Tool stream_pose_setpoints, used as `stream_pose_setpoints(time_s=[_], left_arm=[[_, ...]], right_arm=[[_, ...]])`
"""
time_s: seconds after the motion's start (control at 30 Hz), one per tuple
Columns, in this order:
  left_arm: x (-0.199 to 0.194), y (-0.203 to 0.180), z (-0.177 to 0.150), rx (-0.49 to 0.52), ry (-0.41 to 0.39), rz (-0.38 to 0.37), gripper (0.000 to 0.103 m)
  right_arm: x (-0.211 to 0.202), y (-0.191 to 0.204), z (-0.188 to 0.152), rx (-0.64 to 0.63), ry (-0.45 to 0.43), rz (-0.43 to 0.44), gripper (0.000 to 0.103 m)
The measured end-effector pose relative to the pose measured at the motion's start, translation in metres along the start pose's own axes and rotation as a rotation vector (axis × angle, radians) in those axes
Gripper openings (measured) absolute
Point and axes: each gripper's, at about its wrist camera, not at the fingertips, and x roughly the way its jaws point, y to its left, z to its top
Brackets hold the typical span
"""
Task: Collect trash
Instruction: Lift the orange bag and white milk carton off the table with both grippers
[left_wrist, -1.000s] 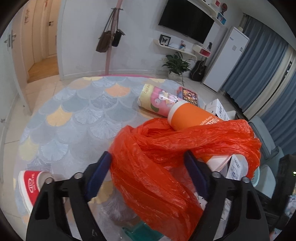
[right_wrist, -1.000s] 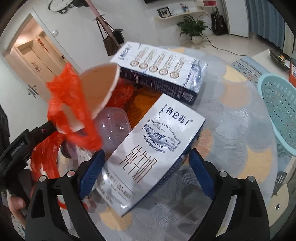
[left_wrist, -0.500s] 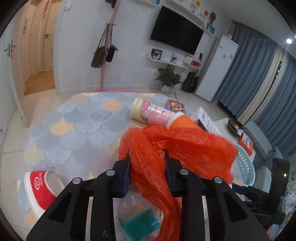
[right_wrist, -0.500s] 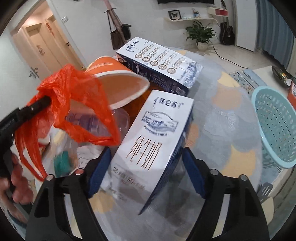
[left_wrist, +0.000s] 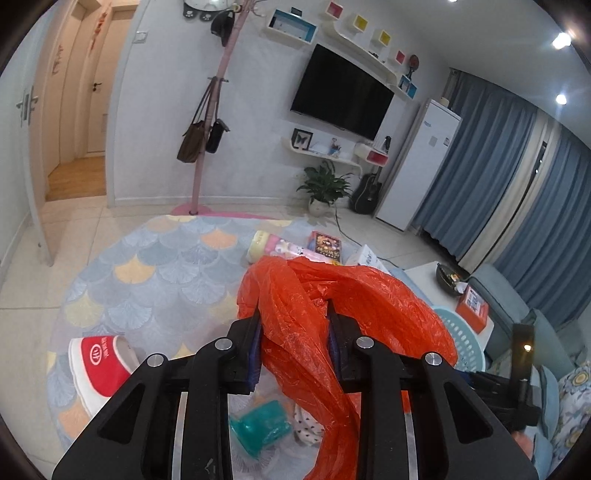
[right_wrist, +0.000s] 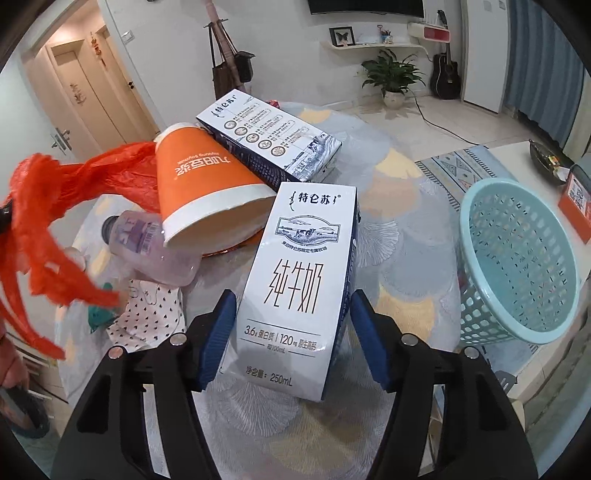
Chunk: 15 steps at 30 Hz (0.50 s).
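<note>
Both of my tongs had drawn in since the earlier frames. My left gripper (left_wrist: 293, 345), which had stood wide around the orange plastic bag (left_wrist: 343, 295), was now clamped on a bunched fold of it, and the bag had lifted off the heap, so I judged I had my sack in hand for the trash. My right gripper (right_wrist: 291, 325) was closing around the white milk carton (right_wrist: 299, 273); the carton stood between the jaws, but a sliver of gap showed at each pad, so I did not count it as gripped yet. That carton looked to be my first piece to go in.

Beside it on the scalloped rug (right_wrist: 402, 236) lay the second milk box (right_wrist: 269, 140), the orange paper cup (right_wrist: 207, 188) on its side, a clear plastic bottle (right_wrist: 147, 243), a dotted wrapper (right_wrist: 151, 314) and a teal scrap (left_wrist: 260, 428). The blue basket (right_wrist: 517, 258) stood apart to the right.

Much was hard to read. From the left wrist the bag covered most of the heap, cup and cartons included. From the right, the bag was a motion-blurred streak, cut off at the frame's edge, and I could not tell where its mouth was. The red-and-white item (left_wrist: 99, 362) on the rug I could not identify.
</note>
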Motion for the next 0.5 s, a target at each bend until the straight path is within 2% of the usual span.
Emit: stream_pose_setpoints(time_s=[0.17, 0.33, 0.5], left_arm=[[-0.008, -0.010, -0.002, 0.017, -0.009, -0.002, 0.026], [-0.014, -0.025, 0.002, 0.038, -0.024, -0.011, 0.026], [-0.013, -0.048, 0.006, 0.078, -0.035, -0.025, 0.026]], right_arm=[[0.021, -0.008, 0.003, 0.072, 0.057, 0.021, 0.068], [0.016, -0.012, 0.003, 0.050, 0.048, 0.025, 0.070], [0.004, -0.017, 0.005, 0.010, -0.001, -0.012, 0.061]])
